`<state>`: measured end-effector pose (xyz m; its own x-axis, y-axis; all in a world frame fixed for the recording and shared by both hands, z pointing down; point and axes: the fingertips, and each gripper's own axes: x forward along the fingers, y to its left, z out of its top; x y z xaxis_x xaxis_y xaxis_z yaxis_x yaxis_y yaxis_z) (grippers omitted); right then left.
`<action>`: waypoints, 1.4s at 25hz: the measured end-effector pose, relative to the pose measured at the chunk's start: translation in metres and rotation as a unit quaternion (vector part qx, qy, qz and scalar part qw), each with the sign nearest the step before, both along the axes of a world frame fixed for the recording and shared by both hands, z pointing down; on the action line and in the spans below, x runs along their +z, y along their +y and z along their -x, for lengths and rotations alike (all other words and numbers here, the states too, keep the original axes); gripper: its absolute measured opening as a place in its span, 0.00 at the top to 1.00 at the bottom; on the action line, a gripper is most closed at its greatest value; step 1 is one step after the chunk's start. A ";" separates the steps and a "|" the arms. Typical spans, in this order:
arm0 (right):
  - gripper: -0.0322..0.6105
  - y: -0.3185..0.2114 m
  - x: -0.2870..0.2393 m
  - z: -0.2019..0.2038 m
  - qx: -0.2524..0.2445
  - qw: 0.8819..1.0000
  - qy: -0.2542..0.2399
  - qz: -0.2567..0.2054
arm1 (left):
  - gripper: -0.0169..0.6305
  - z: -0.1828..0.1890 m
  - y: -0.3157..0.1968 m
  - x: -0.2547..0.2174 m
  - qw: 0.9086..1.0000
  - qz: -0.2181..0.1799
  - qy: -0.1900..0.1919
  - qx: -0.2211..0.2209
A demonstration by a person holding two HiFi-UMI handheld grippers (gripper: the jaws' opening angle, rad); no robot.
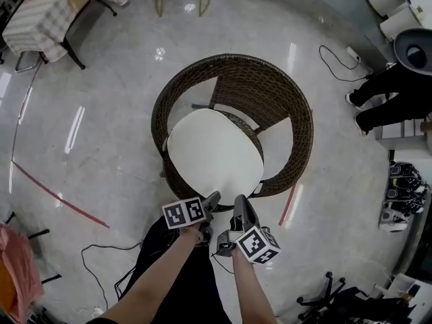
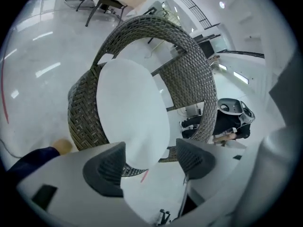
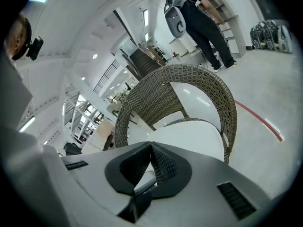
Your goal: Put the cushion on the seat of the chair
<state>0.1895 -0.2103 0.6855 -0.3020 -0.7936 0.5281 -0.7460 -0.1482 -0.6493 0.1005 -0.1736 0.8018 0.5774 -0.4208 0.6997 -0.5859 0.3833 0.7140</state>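
A white cushion [image 1: 214, 152] lies on the seat of a round dark wicker chair [image 1: 297, 113], its front edge hanging a little over the seat rim. Both grippers hover just before the chair's front, clear of the cushion. My left gripper [image 1: 210, 202] is open; in the left gripper view its jaws [image 2: 149, 162] stand apart with only cushion [image 2: 128, 108], chair [image 2: 189, 65] and floor seen between them. My right gripper [image 1: 241, 206] is shut; in the right gripper view its pads [image 3: 151, 155] meet at the tips with nothing held, the cushion [image 3: 189, 134] and chair back [image 3: 222, 98] beyond.
A person in black [image 1: 385, 93] stands at the right by shelves. A cloth-covered table [image 1: 40, 12] is at the far left. A red line [image 1: 57, 194] and a black cable [image 1: 101, 255] run over the glossy floor. An office chair base [image 1: 337, 295] sits at the lower right.
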 end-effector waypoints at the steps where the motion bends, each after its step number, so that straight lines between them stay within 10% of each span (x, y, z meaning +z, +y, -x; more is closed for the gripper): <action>1: 0.95 -0.001 -0.004 0.003 0.000 1.000 0.000 -0.003 | 0.45 0.001 -0.005 -0.009 1.000 -0.017 0.007 0.005; 13: 0.95 -0.013 -0.048 0.029 0.005 0.999 -0.023 -0.047 | 0.90 0.025 -0.052 -0.119 0.966 -0.233 -0.042 0.106; 27: 0.95 0.000 -0.130 0.035 0.023 0.993 0.002 -0.112 | 0.95 0.032 -0.044 -0.216 0.930 -0.319 -0.070 0.166; 35: 0.95 0.009 -0.182 0.037 -0.008 0.988 0.051 -0.147 | 0.95 0.037 -0.040 -0.275 0.892 -0.388 -0.104 0.209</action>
